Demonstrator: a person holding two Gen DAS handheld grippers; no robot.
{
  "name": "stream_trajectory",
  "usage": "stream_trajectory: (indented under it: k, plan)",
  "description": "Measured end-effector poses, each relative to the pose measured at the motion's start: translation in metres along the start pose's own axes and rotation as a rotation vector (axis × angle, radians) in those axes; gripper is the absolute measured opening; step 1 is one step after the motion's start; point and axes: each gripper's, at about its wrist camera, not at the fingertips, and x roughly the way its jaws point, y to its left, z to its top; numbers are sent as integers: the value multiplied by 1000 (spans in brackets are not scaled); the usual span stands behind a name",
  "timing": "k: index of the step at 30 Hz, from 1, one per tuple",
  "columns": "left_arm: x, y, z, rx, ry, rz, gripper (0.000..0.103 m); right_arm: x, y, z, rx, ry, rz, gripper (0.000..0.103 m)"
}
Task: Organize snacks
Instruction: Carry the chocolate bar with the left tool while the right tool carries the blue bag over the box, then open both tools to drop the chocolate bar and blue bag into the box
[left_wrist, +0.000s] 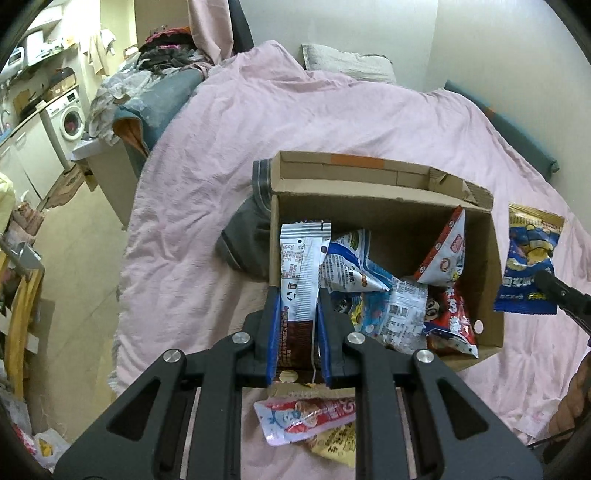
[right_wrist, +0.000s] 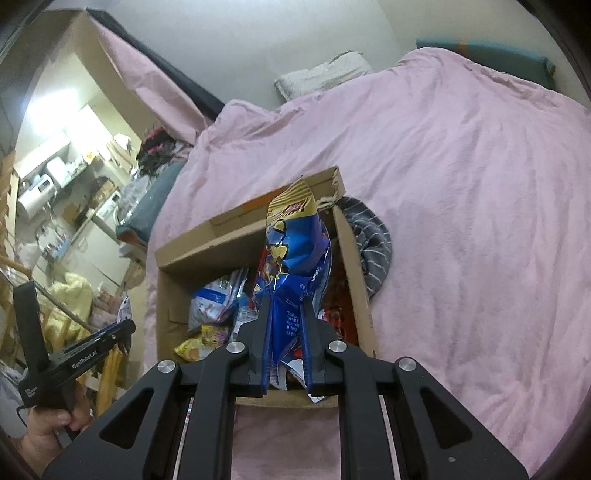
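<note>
Both my grippers are clamped on light, crinkly, slippery packets, the left gripper (left_wrist: 297, 295) on a white-and-brown packet (left_wrist: 300, 273) at the cardboard box's (left_wrist: 491, 258) nine o'clock wall, the right gripper (right_wrist: 284, 306) pinching the blue bag's (right_wrist: 295, 240) flat lower end above it.

Open-topped cardboard box (left_wrist: 487, 266) on pink bedding (left_wrist: 332, 122), approach from above unobstructed.

Near half packed with snack packets (left_wrist: 402, 310); far half bare. Raised rear flap (left_wrist: 354, 168) and grey garment (left_wrist: 243, 240) against left wall. Loose packets (left_wrist: 306, 424) in front of near wall.
</note>
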Motion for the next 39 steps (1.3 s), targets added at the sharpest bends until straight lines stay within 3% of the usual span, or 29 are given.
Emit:
stream_trajectory:
  k: [9,19,30,32,33,35,38,39]
  plan:
    - [37,4,-7,-57,10,-128,15,45,21,-15,-26,137,54,14]
    - [47,-3,-11,-65,38,-166,16,77,41,-31,-44,258,140,14]
    - [51,-7,-18,-49,57,-163,18,81,40,-37,-42,287,134,18]
    - [50,-5,-18,-56,57,-172,33,82,41,-38,-43,290,127,18]
    - [49,-4,-18,-56,53,-163,51,82,42,-38,-46,287,121,18]
    - [45,-2,-18,-60,33,-151,68,80,45,-37,-64,280,123,18]
    - [40,-1,-17,-65,22,-134,76,75,49,-35,-101,260,93,22]
    - [38,0,-17,-68,16,-131,77,74,49,-35,-110,253,86,34]
